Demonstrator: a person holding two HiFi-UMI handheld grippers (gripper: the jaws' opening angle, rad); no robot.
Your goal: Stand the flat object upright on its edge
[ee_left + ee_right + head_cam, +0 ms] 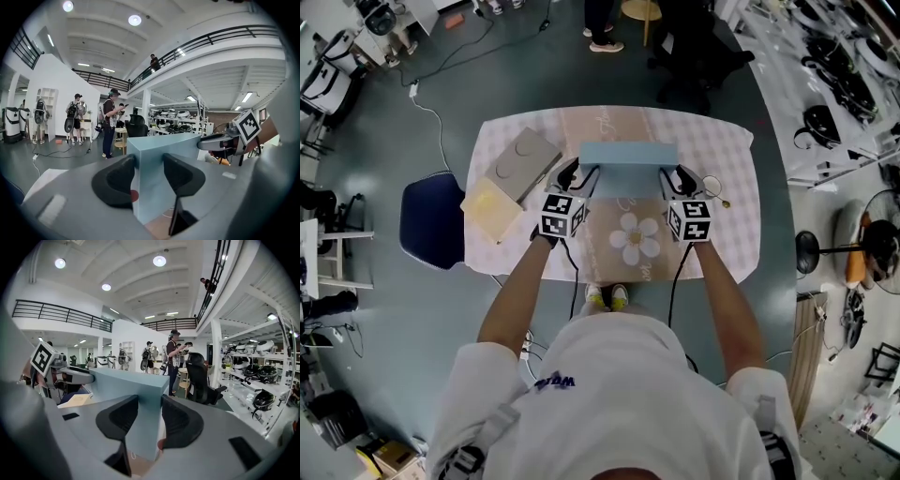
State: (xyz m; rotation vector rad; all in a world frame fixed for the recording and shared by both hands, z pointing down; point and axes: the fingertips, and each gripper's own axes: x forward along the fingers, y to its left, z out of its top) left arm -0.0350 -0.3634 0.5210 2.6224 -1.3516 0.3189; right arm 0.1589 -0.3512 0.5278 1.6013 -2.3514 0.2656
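Observation:
A flat pale-blue box (628, 155) stands upright on its long edge across the middle of the table, held at both ends. My left gripper (578, 176) is shut on its left end; in the left gripper view the black pads (117, 180) press both faces of the blue box (154, 173). My right gripper (678, 178) is shut on the right end; in the right gripper view its pads (180, 420) clamp the blue box (140, 401) the same way. The box's bottom edge is at the tablecloth, but contact is hidden by the grippers.
The table (727, 197) wears a checked cloth with a brown runner and a white flower (636, 237). A grey flat box (523, 163) and a yellow flat item (492, 207) lie at the left. A small round thing (713, 187) lies at the right. A blue chair (431, 220) stands left of the table.

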